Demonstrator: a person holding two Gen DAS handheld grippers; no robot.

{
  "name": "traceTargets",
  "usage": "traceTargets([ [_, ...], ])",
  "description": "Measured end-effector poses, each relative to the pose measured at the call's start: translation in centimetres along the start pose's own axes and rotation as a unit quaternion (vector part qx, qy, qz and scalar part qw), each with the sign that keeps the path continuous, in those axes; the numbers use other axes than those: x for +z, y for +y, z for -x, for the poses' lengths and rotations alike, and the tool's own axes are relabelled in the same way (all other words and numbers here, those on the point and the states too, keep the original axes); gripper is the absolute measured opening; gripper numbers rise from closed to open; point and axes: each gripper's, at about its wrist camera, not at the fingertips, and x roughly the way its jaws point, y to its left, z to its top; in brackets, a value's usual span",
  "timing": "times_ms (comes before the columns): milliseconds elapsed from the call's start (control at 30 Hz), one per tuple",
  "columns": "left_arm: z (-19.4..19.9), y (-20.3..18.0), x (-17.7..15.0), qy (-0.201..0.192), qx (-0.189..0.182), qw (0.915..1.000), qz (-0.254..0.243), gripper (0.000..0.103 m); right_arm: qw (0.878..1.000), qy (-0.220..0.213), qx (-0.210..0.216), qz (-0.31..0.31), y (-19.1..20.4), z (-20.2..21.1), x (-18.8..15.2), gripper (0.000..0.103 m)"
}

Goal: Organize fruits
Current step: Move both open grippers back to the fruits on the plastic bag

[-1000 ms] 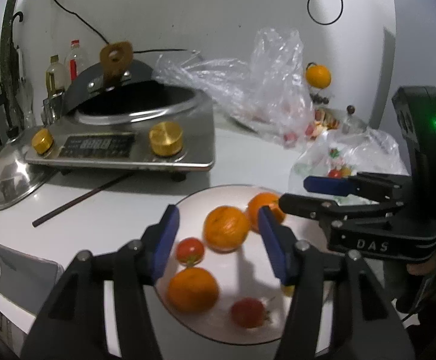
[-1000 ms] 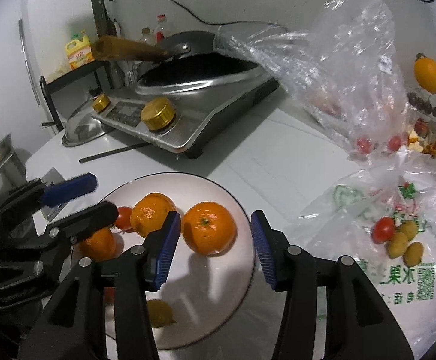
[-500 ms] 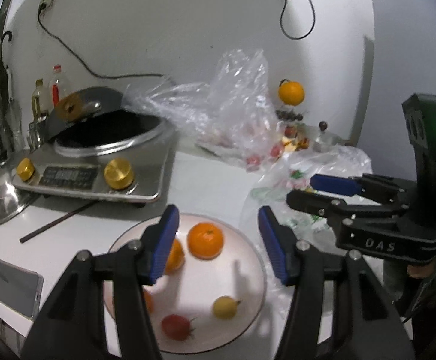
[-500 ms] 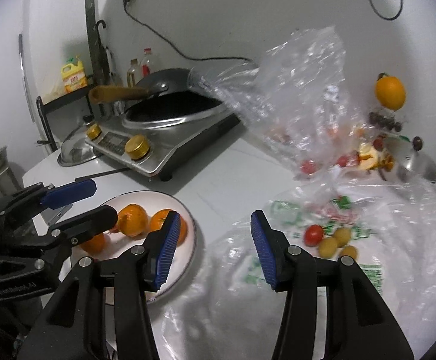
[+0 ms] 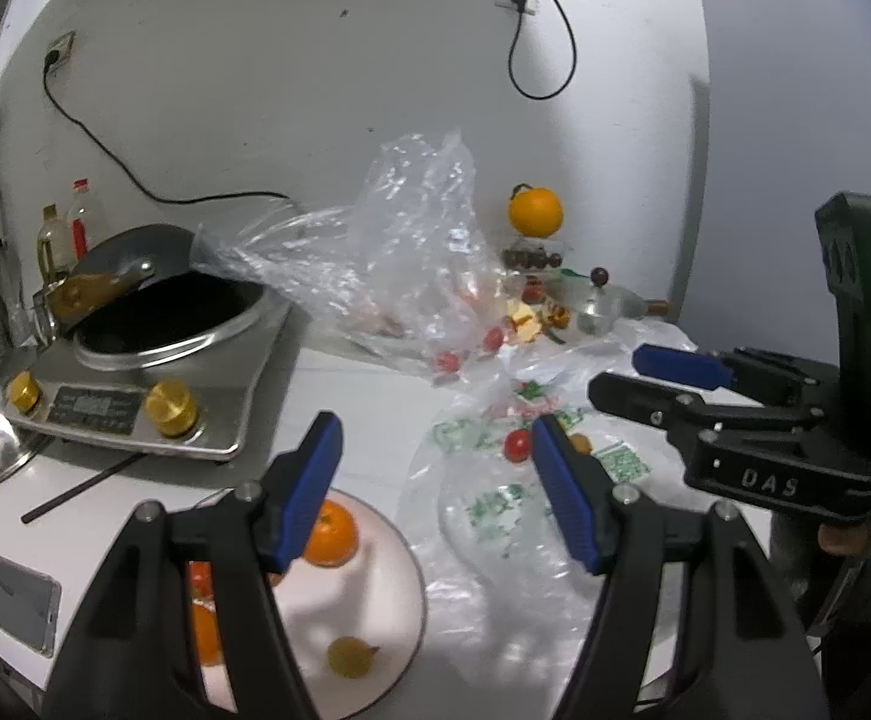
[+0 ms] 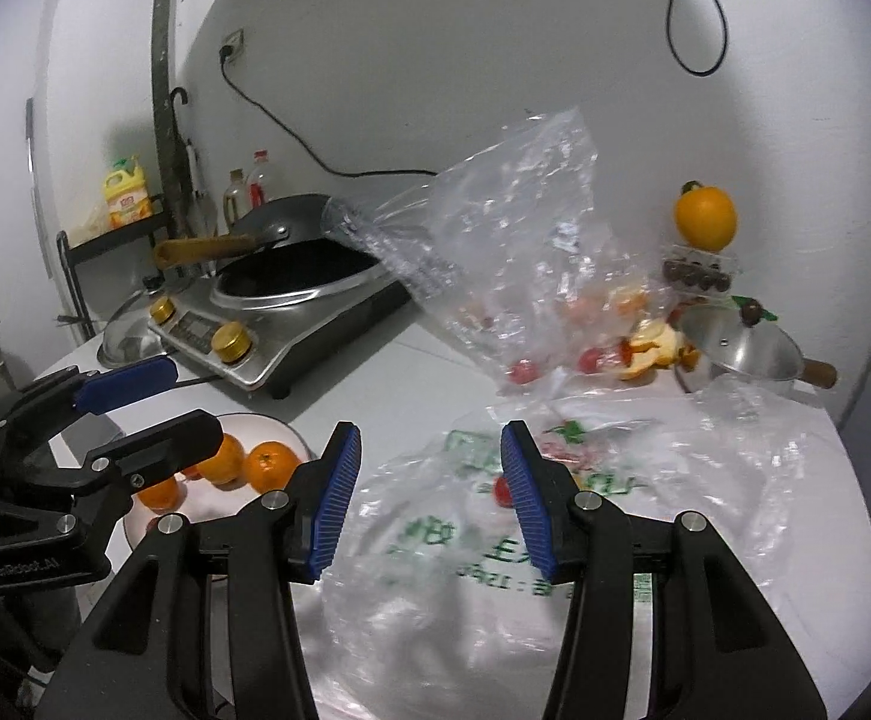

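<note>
Both tongs are up above the counter with nothing between their blue pads: the left gripper point(image 5: 432, 483) is spreading its jaws wider, and the right gripper point(image 6: 426, 489) stands parted and empty. Fruit lies in two places. On the white plate point(image 5: 402, 636) at the counter's near left edge sit oranges point(image 6: 270, 465), a small red tomato point(image 5: 198, 579) and a small yellow fruit point(image 5: 348, 654). Just right of the plate, toward the middle of the counter, a flat printed plastic bag point(image 6: 645, 516) holds a red cherry tomato point(image 5: 517, 445) with a yellowish fruit beside it. Behind it a crumpled clear bag point(image 5: 411, 252) stands up with more small red fruit at its bottom. At the counter's back left is a steel cooker point(image 5: 153, 372) with a dark wok point(image 6: 297, 258) on it; at the back right, a single orange point(image 5: 535, 211) sits on a small stack, next to a steel pot lid point(image 6: 735, 342). A phone point(image 5: 9, 597) lies at the near left corner.
</note>
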Motion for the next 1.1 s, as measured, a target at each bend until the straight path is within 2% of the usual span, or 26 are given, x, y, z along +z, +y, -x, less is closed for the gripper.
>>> traceTargets([
  [467, -3.4, -4.2, 1.1, 0.009, -0.009, 0.9996, -0.025, 0.067, 1.0, -0.003, -0.013, -0.022, -4.9, 0.7, -0.5, 0.052],
  [833, -7.5, -6.1, 0.8, 0.029, -0.017, 0.9991, -0.024, 0.067, 0.999, 0.033, -0.015, -0.022, -8.6, -2.0, -1.8, 0.052],
  [1100, -10.3, -6.2, 0.2, 0.047, -0.02, 0.9987, -0.008, 0.067, 0.996, 0.082, -0.006, -0.029, -9.8, -5.1, -3.3, 0.051],
])
